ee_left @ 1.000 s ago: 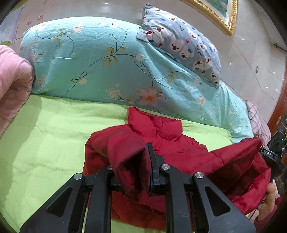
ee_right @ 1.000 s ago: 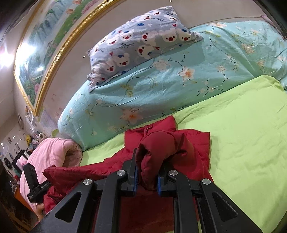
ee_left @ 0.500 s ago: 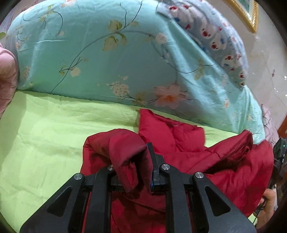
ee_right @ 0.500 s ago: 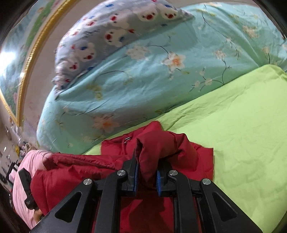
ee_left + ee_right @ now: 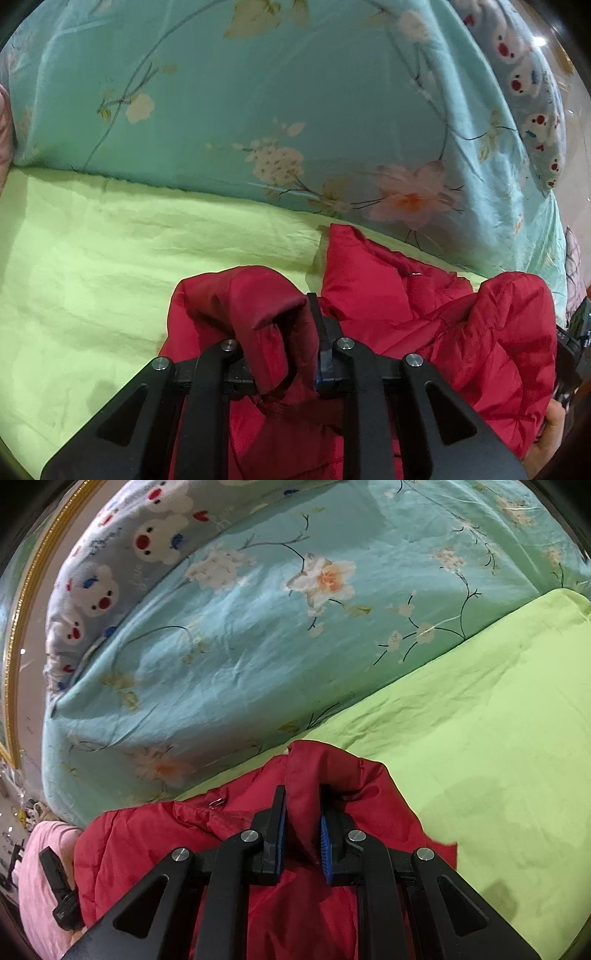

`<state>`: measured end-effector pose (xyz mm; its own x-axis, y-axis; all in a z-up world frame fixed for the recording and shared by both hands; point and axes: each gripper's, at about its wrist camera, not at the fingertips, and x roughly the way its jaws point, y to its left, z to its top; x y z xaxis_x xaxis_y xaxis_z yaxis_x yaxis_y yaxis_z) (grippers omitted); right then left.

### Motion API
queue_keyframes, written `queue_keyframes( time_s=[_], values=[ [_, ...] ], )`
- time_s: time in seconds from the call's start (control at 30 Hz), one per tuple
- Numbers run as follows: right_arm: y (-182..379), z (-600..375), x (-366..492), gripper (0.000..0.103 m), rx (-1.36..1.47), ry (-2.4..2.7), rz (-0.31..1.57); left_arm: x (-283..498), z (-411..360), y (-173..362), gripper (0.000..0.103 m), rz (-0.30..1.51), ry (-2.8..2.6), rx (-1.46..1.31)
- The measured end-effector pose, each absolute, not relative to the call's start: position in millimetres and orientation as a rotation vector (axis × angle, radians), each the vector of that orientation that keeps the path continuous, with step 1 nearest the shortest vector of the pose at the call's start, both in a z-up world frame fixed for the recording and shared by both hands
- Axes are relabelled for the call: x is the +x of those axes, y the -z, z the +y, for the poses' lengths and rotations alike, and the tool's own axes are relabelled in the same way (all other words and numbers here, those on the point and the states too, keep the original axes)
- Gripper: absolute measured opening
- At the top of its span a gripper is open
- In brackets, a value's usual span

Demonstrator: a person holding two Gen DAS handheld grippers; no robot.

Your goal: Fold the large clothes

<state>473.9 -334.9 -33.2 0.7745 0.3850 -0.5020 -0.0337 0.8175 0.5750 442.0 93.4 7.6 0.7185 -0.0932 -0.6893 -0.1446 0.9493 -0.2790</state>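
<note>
The green sheet [image 5: 110, 258] lies bare left of the jacket [image 5: 443, 332]. The blue duvet [image 5: 295, 110] walls off the far side.

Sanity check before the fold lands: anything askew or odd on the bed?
Nothing damaged or spilled. The red jacket lies bunched and uneven on the green sheet, with a puffy fold between the jaws of each gripper; expected mid-fold.

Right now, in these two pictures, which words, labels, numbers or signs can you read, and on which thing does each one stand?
Nothing can be read with certainty.
bear pillow: pale cursive writing between the bears, too blurred to read.
red jacket: no label or writing shows.
floral quilt: only flowers and stems, no text.
green sheet: plain, no text.
</note>
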Motion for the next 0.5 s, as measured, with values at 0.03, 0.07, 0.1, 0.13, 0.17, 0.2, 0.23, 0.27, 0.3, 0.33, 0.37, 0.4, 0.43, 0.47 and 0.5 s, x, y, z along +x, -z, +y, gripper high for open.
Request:
queue_keyframes(
  time_s=[0.03, 0.07, 0.1, 0.13, 0.17, 0.2, 0.23, 0.27, 0.3, 0.33, 0.37, 0.4, 0.43, 0.47, 0.5],
  values=[
    [35, -333, 478, 0.014, 0.571, -0.229, 0.653, 443, 94, -7, 0.019, 0.776, -0.025, -0.323],
    [38, -332, 482, 0.014, 0.566, -0.22, 0.657, 444, 94, -6, 0.02, 0.776, -0.019, -0.319],
    [42, -331, 486, 0.014, 0.564, -0.212, 0.663, 444, 95, -6, 0.021, 0.776, -0.01, -0.316],
    [45, -331, 490, 0.014, 0.568, -0.207, 0.669, 443, 96, -6, 0.022, 0.775, -0.001, -0.316],
    [49, -331, 494, 0.014, 0.571, -0.203, 0.676, 444, 98, -6, 0.023, 0.781, 0.011, -0.32],
    [52, -331, 496, 0.014, 0.573, -0.2, 0.68, 444, 101, -6, 0.025, 0.79, 0.026, -0.329],
    [56, -331, 498, 0.014, 0.575, -0.196, 0.684, 445, 104, -6, 0.025, 0.797, 0.039, -0.336],
    [58, -330, 500, 0.014, 0.575, -0.194, 0.687, 445, 105, -7, 0.027, 0.802, 0.052, -0.337],
    [61, -329, 502, 0.014, 0.573, -0.194, 0.691, 444, 107, -9, 0.03, 0.808, 0.072, -0.331],
    [61, -328, 504, 0.014, 0.571, -0.193, 0.693, 443, 108, -11, 0.032, 0.823, 0.089, -0.324],
    [62, -328, 505, 0.014, 0.569, -0.19, 0.694, 442, 109, -12, 0.034, 0.829, 0.099, -0.32],
    [63, -328, 505, 0.014, 0.568, -0.189, 0.694, 437, 112, -16, 0.039, 0.826, 0.112, -0.317],
    [64, -328, 506, 0.014, 0.569, -0.189, 0.695, 429, 114, -20, 0.041, 0.819, 0.124, -0.317],
    [65, -329, 507, 0.015, 0.572, -0.189, 0.696, 423, 115, -23, 0.045, 0.813, 0.13, -0.318],
    [65, -329, 506, 0.015, 0.574, -0.187, 0.695, 413, 115, -27, 0.051, 0.796, 0.132, -0.315]
  ],
)
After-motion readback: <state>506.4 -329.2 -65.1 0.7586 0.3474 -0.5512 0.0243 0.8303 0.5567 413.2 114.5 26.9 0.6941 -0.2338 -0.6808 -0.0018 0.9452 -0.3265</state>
